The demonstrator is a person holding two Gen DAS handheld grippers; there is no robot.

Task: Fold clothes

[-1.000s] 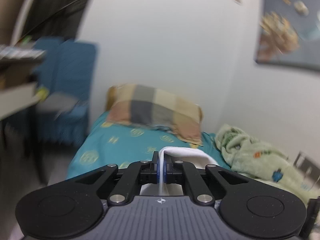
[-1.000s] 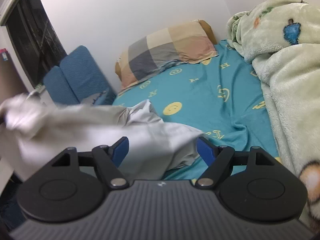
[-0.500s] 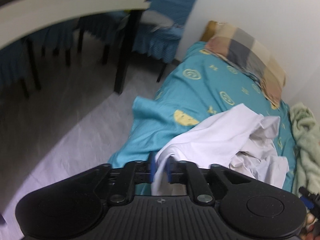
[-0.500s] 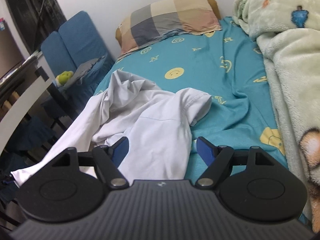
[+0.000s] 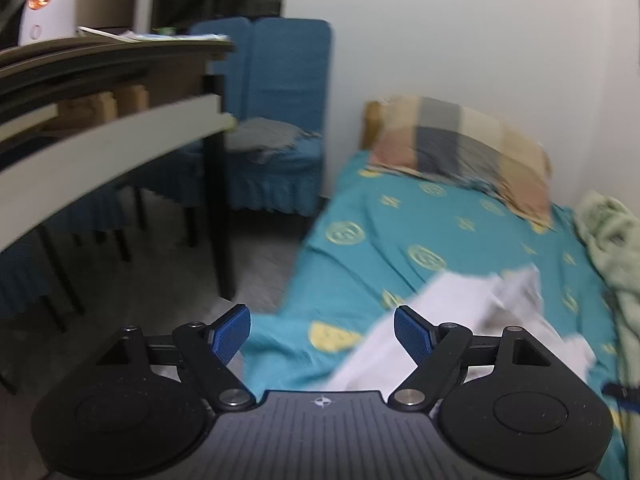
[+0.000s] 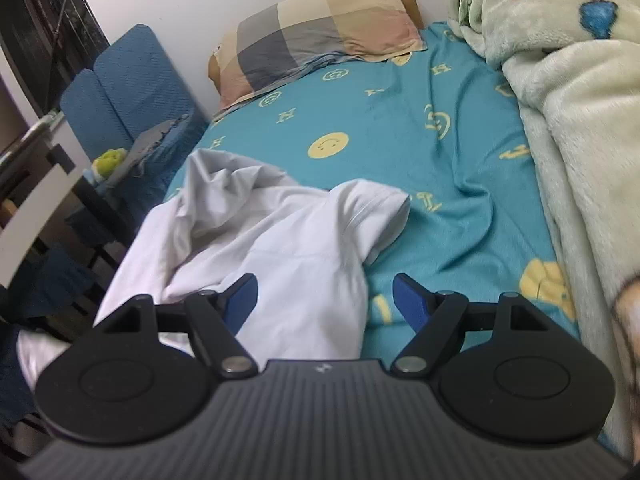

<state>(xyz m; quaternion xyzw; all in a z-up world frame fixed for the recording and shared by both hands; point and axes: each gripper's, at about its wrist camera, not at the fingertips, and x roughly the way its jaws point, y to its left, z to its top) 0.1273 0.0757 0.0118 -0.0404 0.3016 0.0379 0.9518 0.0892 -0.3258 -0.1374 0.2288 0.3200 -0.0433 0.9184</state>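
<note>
A white garment (image 6: pixel 280 240) lies crumpled on the near left part of the teal bed sheet (image 6: pixel 420 140), part of it hanging over the bed's left edge. It also shows blurred in the left wrist view (image 5: pixel 460 320). My right gripper (image 6: pixel 324 300) is open and empty, just above the garment's near end. My left gripper (image 5: pixel 322 334) is open and empty, held over the bed's left edge, with the garment to its right.
A checked pillow (image 6: pixel 320 28) lies at the head of the bed. A pale green fleece blanket (image 6: pixel 580 120) is piled along the right side. A dark table (image 5: pixel 100 112) and blue chairs (image 5: pixel 280 120) stand left of the bed.
My left gripper let go of the white garment and opened, then swung up and left. The garment dropped onto the bed. My right gripper stayed open and moved slightly closer.
</note>
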